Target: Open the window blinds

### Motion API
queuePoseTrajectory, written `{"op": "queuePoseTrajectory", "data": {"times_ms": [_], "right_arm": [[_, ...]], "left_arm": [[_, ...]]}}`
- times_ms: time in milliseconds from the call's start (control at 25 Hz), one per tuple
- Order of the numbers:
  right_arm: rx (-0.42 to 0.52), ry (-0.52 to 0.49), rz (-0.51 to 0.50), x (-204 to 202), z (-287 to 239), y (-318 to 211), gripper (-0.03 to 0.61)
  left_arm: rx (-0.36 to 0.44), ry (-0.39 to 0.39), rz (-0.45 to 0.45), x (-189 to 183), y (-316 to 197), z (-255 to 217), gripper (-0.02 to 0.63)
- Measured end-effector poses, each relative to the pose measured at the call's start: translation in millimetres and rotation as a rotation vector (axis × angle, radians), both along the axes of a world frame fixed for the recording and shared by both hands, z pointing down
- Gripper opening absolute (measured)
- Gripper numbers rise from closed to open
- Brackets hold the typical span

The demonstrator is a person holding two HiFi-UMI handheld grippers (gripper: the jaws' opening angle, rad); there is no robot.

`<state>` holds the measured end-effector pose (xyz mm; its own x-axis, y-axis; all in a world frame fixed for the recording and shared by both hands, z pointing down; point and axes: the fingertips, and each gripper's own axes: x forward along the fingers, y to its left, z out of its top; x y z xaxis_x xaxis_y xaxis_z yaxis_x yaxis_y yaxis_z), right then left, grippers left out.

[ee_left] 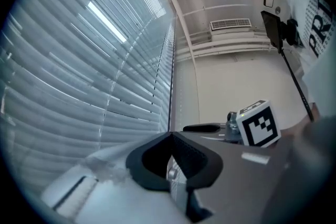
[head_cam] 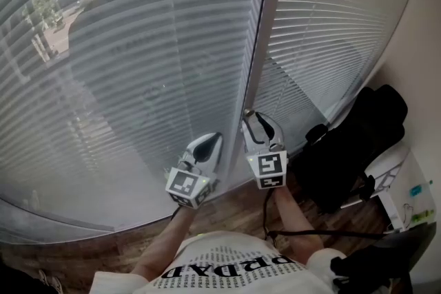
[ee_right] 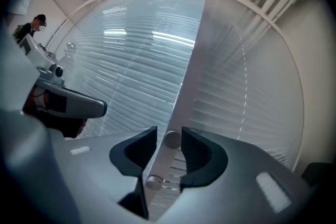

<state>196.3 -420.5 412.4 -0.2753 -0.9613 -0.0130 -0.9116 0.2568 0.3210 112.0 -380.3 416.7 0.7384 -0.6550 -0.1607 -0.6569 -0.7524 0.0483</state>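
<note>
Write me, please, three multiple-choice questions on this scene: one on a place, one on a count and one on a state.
1. In the head view, where is the dark bulky thing relative to the right gripper?
A) to its right
B) to its left
C) straight above it

2. How many blind panels does the head view show?
A) one
B) two
C) four

3. How do the right gripper's jaws stand?
A) clamped on a slat
B) shut together
C) apart, gripping nothing

Answers:
1 A: it sits near the picture's right edge, beyond that gripper.
2 B: one panel hangs on each side of the vertical post.
3 C: the right gripper view shows a clear gap between the jaws, with only the post seen through it.
</note>
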Motion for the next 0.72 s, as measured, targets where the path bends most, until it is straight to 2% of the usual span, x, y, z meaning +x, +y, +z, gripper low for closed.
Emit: {"op": "queuePoseTrajectory", "data": {"times_ms": [160,440,600,720], "right_arm": [[-0.023,-0.007,0.004,5.0,1.3,-9.3,0.149],[-0.009,0.022,0.017,8.6,6.9,-20.3,0.16],[-0.025,0.022,0.003,7.2,0.5,-26.5,0.158],[-0.036,0.027,-0.026,3.8,-0.2,-29.1,0.132]], "left_arm": [[0.001,-0.001,0.012,1.4,-3.8,-3.6,-0.009],[0.004,-0.004,0.011,0.3,-10.3,4.2,-0.009],[0.001,-0.017,0.011,2.8,-12.7,-7.5,-0.009],[0.014,-0.014,0.027,6.8,-12.7,-11.6,-0.009]]}}
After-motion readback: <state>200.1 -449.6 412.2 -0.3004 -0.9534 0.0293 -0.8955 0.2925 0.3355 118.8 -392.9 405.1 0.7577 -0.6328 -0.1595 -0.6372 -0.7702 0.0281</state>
